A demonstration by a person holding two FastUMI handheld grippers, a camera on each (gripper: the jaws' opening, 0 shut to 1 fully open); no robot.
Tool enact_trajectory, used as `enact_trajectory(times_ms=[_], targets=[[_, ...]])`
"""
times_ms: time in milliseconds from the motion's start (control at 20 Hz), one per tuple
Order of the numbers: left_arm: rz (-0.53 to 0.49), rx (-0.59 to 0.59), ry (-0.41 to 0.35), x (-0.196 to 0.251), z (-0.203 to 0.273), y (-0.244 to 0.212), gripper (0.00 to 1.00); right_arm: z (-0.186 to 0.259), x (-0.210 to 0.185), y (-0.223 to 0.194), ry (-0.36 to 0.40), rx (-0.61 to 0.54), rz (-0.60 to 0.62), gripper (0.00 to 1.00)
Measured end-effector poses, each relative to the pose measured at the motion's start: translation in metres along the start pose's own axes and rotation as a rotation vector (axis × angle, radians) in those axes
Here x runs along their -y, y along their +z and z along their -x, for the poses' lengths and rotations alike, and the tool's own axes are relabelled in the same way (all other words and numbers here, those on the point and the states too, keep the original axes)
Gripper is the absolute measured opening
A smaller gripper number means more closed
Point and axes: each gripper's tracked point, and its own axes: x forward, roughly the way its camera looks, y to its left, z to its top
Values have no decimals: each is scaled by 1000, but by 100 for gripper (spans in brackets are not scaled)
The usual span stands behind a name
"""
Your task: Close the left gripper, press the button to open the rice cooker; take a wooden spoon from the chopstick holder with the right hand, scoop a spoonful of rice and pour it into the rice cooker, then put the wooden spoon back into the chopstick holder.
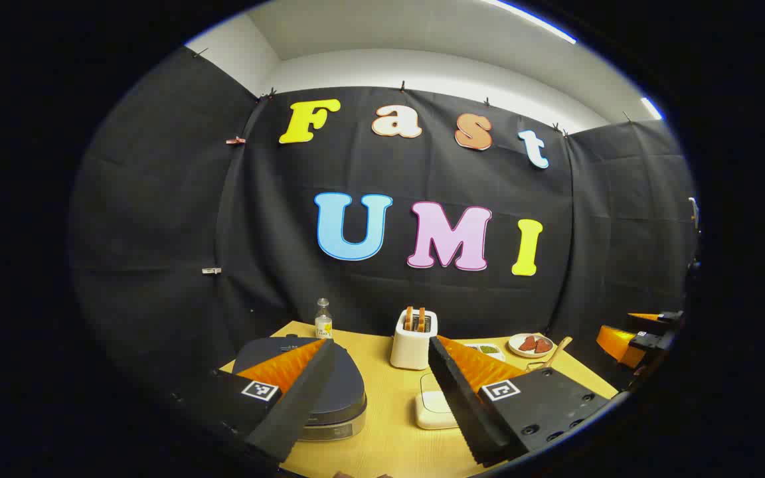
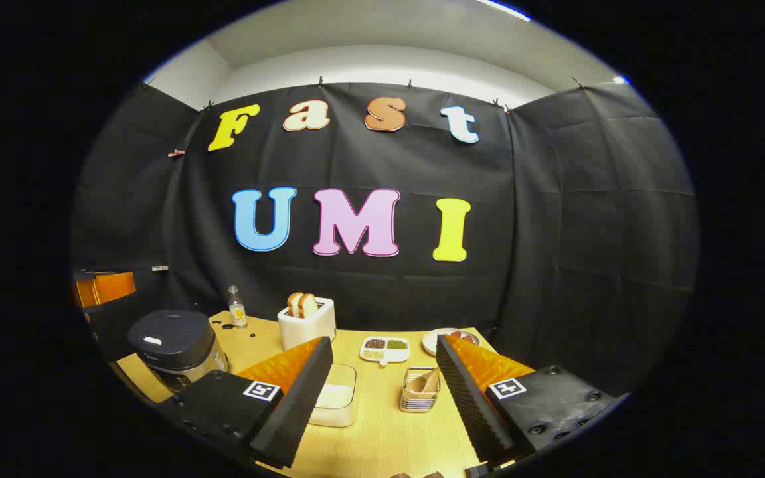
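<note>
Wooden table before black cloth wall, closed rice cooker at left.

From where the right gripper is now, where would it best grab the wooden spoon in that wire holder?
Probably the upper end of the wooden spoon, which leans up out of the top of the chopstick holder. The holder's wire walls block its sides, so coming from above with the open right gripper, one finger on each side of that end, then lifting it out, looks best.
</note>
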Motion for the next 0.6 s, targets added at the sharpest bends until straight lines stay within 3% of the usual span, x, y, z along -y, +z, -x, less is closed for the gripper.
enact_trajectory(times_ms=[350, 600], targets=[[-47, 16, 7, -18, -8, 6, 95, 2, 22, 25, -78, 58, 28, 98], [-1, -5, 4, -34, -15, -1, 95, 8, 22, 28, -131, 54, 16, 98]])
